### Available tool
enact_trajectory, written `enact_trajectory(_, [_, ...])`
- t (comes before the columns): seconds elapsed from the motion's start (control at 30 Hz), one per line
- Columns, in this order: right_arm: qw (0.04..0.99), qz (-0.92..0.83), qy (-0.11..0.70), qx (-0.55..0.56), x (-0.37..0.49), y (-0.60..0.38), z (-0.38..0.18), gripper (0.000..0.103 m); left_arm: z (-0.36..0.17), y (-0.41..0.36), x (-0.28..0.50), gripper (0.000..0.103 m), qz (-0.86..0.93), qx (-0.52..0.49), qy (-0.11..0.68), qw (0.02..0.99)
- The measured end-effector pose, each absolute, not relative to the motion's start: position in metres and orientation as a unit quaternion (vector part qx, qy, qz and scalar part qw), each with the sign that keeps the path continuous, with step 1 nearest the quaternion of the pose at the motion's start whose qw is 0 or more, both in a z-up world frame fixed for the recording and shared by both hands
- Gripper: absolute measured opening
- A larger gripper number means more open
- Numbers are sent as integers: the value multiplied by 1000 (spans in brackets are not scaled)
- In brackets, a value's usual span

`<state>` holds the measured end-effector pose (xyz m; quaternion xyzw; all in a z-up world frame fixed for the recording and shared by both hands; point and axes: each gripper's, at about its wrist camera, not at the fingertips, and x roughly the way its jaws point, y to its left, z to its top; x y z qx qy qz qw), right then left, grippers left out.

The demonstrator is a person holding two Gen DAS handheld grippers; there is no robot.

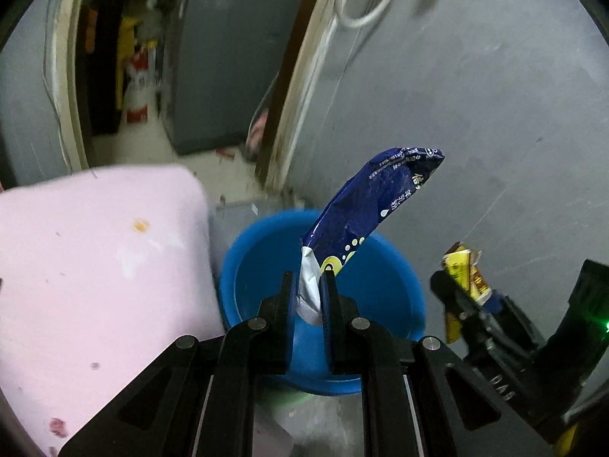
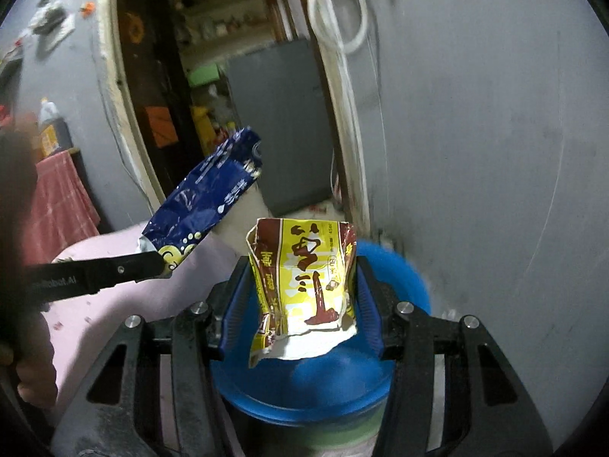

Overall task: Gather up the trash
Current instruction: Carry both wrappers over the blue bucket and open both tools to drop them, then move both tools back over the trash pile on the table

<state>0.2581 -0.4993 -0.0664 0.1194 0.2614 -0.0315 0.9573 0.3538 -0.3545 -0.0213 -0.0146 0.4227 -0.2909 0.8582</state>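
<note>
My left gripper is shut on a dark blue wrapper and holds it above the open blue bin. The wrapper sticks up and leans right. My right gripper is shut on a yellow and brown wrapper, held above the same blue bin. In the left wrist view the right gripper shows at the right with the yellow wrapper. In the right wrist view the left gripper shows at the left with the blue wrapper.
A pink cushioned surface lies left of the bin. A grey wall stands behind and to the right. An open doorway shows a cluttered room with a grey cabinet. White cable hangs on the wall.
</note>
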Motion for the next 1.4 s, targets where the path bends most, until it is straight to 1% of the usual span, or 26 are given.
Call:
enact_trajectory(0.13, [940, -27, 303, 155, 268, -508, -98, 53, -51, -369, 362, 10, -271, -3, 466, 842])
enact_trajectory(0.33, [925, -22, 334, 177, 281, -514, -119, 54, -84, -375, 375, 11, -249, 1, 515, 820])
enact_trajectory(0.4, [924, -23, 338, 179, 281, -514, -119, 55, -85, -373, 377, 12, -250, -4, 520, 817])
enact_trajectory(0.5, [925, -25, 335, 177, 280, -513, -109, 59, -79, -362, 374, 17, -261, -11, 505, 823])
enact_trajectory(0.53, [927, -26, 332, 174, 281, -513, -105, 62, -76, -356, 370, 20, -264, -14, 499, 825])
enact_trajectory(0.57, [928, -27, 331, 170, 283, -513, -103, 63, -73, -352, 371, 25, -266, -16, 492, 829])
enact_trajectory(0.67, [934, -31, 316, 166, 277, -511, -88, 66, -59, -334, 363, 33, -273, -30, 461, 844])
enact_trajectory(0.73, [941, -30, 294, 162, 273, -507, -74, 72, -45, -321, 355, 37, -276, -40, 432, 858])
enact_trajectory(0.77, [946, -30, 282, 157, 270, -504, -66, 75, -36, -311, 350, 42, -277, -44, 411, 867])
enact_trajectory(0.8, [950, -31, 272, 153, 266, -500, -59, 79, -28, -302, 345, 46, -275, -46, 391, 877])
enact_trajectory(0.87, [960, -27, 239, 143, 258, -490, -37, 84, -13, -286, 336, 60, -270, -50, 355, 894])
enact_trajectory(0.93, [968, -21, 209, 133, 250, -479, -18, 91, 4, -267, 325, 66, -265, -50, 314, 911])
enact_trajectory(0.97, [974, -18, 190, 127, 244, -471, -5, 94, 12, -257, 319, 73, -261, -50, 294, 918])
enact_trajectory(1.0, [977, -14, 173, 121, 240, -464, 5, 99, 19, -250, 316, 78, -257, -50, 280, 924])
enact_trajectory(1.03, [980, -10, 159, 117, 238, -457, 13, 103, 27, -240, 309, 86, -250, -49, 262, 931])
enact_trajectory(1.07, [984, -4, 142, 112, 233, -449, 23, 103, 35, -230, 304, 92, -241, -48, 244, 938])
enact_trajectory(1.17, [990, 15, 101, 96, 221, -422, 46, 103, 53, -202, 287, 96, -220, -45, 200, 954])
enact_trajectory(1.27, [993, 36, 70, 83, 211, -396, 61, 103, 65, -174, 274, 100, -200, -51, 174, 963])
enact_trajectory(1.4, [995, 68, 36, 66, 201, -356, 74, 103, 74, -131, 247, 101, -172, -66, 145, 972])
